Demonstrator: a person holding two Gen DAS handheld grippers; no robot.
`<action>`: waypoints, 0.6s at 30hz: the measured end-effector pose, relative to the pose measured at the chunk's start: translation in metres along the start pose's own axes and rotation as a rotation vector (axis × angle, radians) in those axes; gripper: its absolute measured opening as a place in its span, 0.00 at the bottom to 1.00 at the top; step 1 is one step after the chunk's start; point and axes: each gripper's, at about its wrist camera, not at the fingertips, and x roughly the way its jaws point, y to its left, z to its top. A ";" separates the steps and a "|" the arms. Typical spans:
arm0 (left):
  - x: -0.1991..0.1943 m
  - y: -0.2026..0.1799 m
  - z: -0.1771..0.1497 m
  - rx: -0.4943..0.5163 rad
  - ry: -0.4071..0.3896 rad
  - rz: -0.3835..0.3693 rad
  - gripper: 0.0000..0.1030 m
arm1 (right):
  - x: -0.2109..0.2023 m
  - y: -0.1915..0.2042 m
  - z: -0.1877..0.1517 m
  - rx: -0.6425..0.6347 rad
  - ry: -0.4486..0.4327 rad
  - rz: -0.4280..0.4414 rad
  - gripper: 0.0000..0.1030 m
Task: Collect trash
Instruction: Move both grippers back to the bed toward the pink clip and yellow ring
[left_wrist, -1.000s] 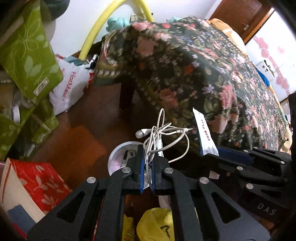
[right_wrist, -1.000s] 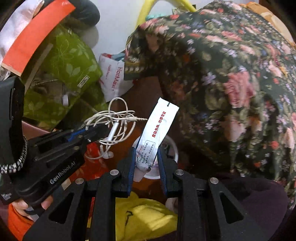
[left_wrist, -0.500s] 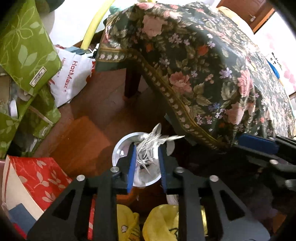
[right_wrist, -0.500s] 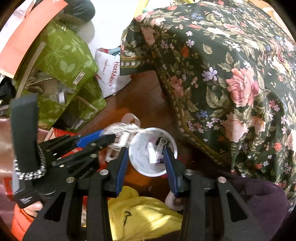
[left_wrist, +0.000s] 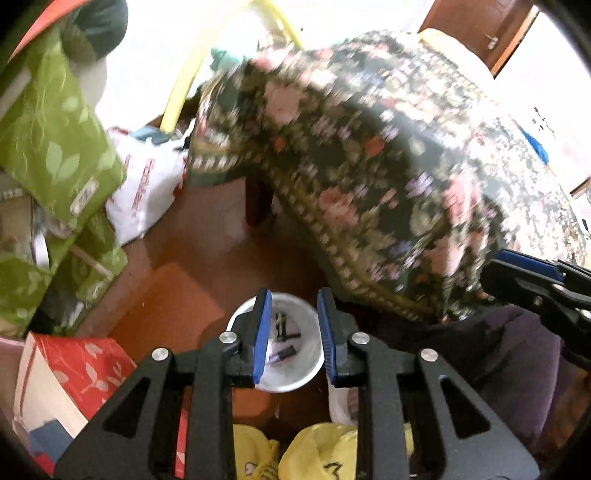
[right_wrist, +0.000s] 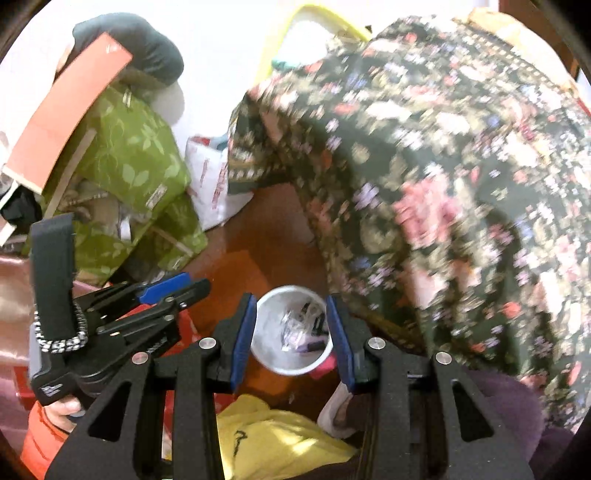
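The white round plastic bin (left_wrist: 286, 354) on the brown wooden floor (left_wrist: 207, 243) by the floral tablecloth's corner now holds the earphone tangle and paper sachet, dropped by the left hand-held gripper (left_wrist: 291, 334) and right hand-held gripper (right_wrist: 291, 336), both now parted and empty, so this load is collected.

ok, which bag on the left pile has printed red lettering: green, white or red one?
The white plastic bag wedged between the green leaf-print bags and the floral cloth; the others carry only leaf patterns.

Red lettering on white plastic bag (left_wrist: 147, 192) — blurred, unreadable. White marking on left gripper (right_wrist: 177, 295) body — too small to make out. Label patch on green leaf-print bag (right_wrist: 140, 173) — illegible.
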 end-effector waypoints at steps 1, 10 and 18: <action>-0.002 -0.005 0.004 0.009 -0.011 -0.001 0.23 | -0.005 -0.005 0.001 0.004 -0.018 -0.011 0.35; -0.021 -0.084 0.061 0.150 -0.141 -0.038 0.34 | -0.044 -0.071 0.018 0.092 -0.145 -0.091 0.35; 0.004 -0.169 0.105 0.247 -0.165 -0.079 0.38 | -0.062 -0.159 0.030 0.169 -0.189 -0.198 0.36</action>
